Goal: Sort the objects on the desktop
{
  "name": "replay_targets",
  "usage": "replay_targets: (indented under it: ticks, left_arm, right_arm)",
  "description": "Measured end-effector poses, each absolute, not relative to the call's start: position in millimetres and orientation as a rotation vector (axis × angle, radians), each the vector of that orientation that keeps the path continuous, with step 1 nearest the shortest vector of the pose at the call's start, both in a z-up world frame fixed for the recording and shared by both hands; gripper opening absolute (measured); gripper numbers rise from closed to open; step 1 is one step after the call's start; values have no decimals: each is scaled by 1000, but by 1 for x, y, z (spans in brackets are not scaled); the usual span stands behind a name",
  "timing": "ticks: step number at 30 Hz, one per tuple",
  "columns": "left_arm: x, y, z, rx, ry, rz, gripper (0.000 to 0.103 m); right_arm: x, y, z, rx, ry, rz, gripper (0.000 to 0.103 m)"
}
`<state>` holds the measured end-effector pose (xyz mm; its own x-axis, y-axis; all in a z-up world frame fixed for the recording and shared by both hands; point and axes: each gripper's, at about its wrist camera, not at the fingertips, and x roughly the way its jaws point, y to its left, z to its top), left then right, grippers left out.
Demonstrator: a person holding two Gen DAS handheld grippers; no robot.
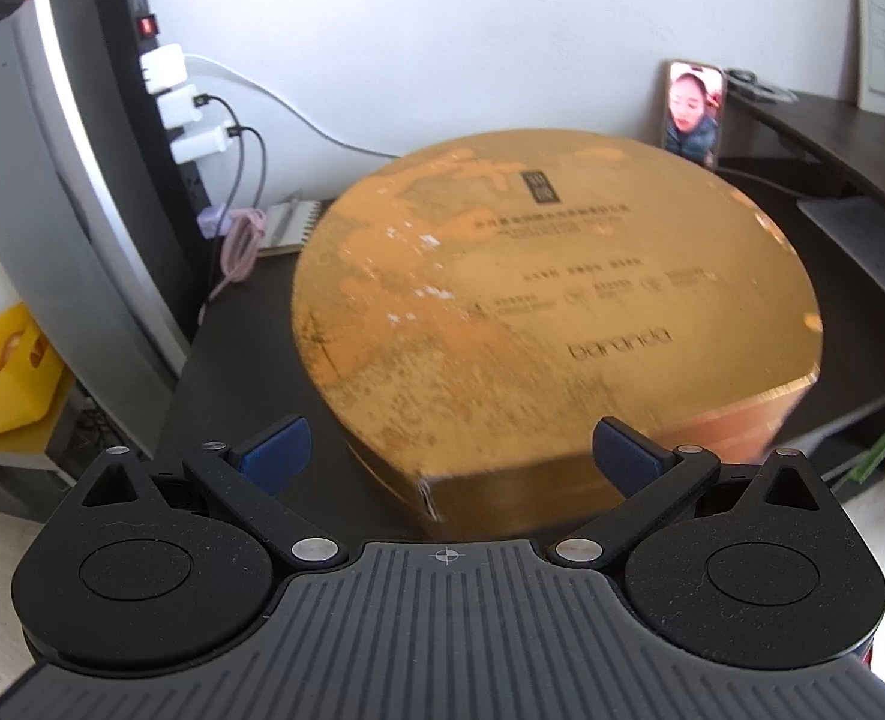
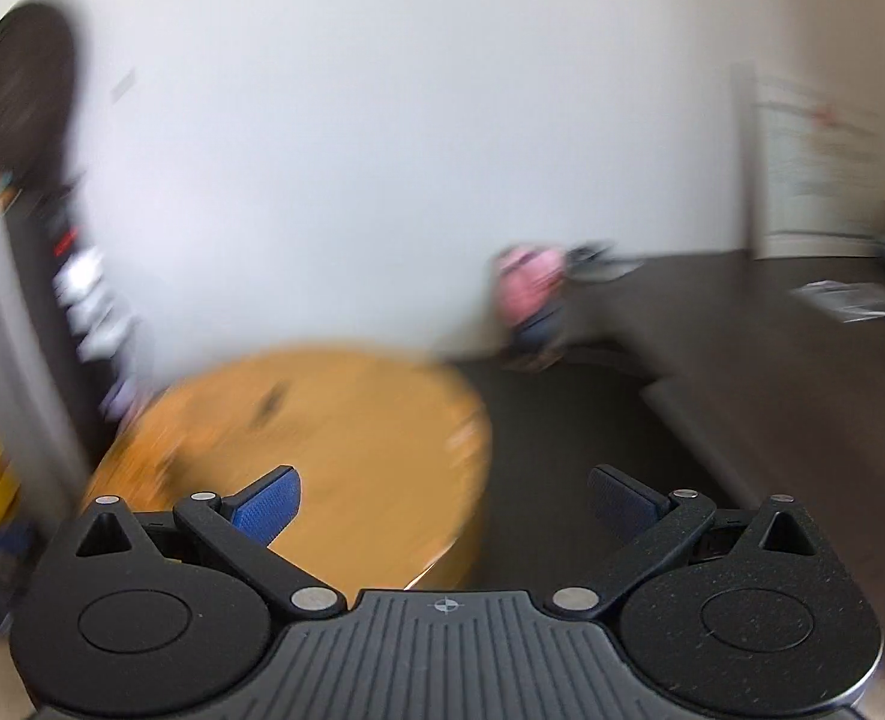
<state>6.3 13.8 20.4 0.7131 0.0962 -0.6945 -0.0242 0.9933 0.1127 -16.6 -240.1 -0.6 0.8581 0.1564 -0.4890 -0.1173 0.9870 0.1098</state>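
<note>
On the dark desk [image 1: 250, 324], bare surface runs left of the gold box [image 1: 538, 312] and, in my blurred right view, to its right. My left gripper [image 1: 451, 456] is spread wide over the box's near corner, touching nothing. My right gripper [image 2: 442, 510] is spread too, the box [image 2: 322, 450] behind its left finger.

The word "baranda" runs in thin dark lowercase letters across the lid of a gold box [image 1: 538, 312] on a dark desk [image 1: 244, 360]; its smaller print lines are too blurred to read.
</note>
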Motion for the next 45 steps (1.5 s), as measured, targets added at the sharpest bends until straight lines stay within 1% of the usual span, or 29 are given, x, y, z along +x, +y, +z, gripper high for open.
replay_targets:
  ticks: [6,12,45]
  left_arm:
    - [-10,14,12,78,821,68,103]
    - [-25,14,0,47,874,22,103]
    - [-38,0,-5,98,882,-10,103]
  right_arm:
    - [-31,-203,-24,19,678,196,102]
    - [-38,-198,-29,37,748,169,102]
    - [-47,-191,-36,26,765,169,102]
